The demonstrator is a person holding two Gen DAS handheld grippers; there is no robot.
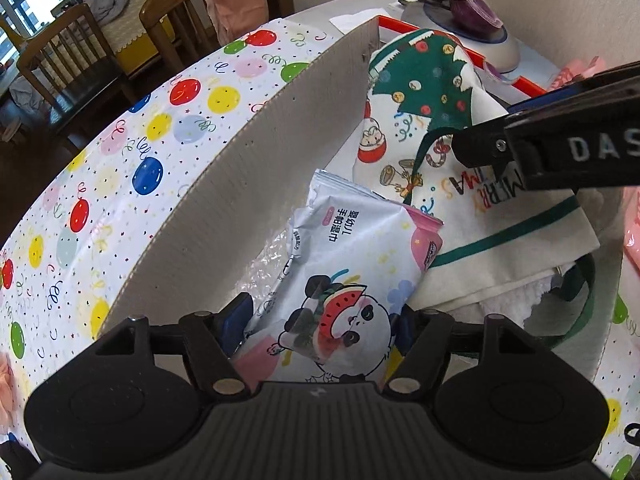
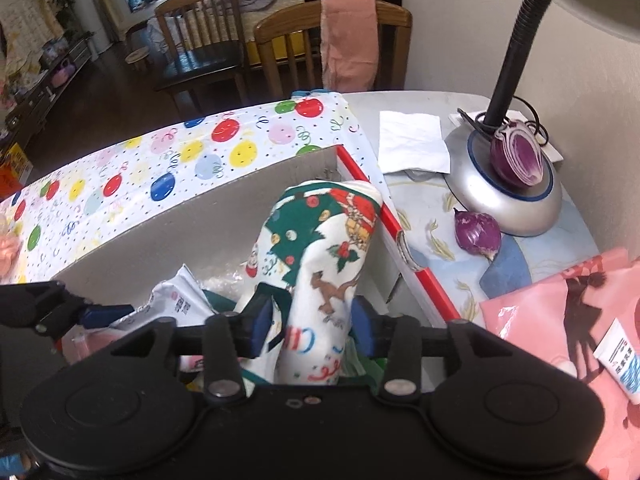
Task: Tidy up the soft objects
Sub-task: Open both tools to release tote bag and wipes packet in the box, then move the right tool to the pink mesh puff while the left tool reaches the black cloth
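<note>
A cardboard box [image 1: 256,184] with a red rim [image 2: 400,236] stands on the table. My left gripper [image 1: 320,320] is inside it, shut on a white wet-wipes pack [image 1: 352,264] with a panda print. My right gripper [image 2: 314,324] is shut on a Christmas-print cloth bag [image 2: 328,248], which stands upright in the box's right part. The bag [image 1: 424,128] and the right gripper [image 1: 560,148] also show in the left wrist view. The left gripper [image 2: 60,312] shows at the left of the right wrist view, beside the wipes pack [image 2: 180,300]. Bubble wrap [image 1: 272,264] lies on the box floor.
A balloon-print cloth [image 2: 160,168] covers the table left of the box. Right of it are a lamp base [image 2: 508,192] with a halved purple onion [image 2: 518,152], a whole onion [image 2: 476,234], a white paper [image 2: 412,142], a pink cloth [image 2: 560,312] and a tube [image 2: 620,364]. Wooden chairs [image 2: 296,40] stand behind.
</note>
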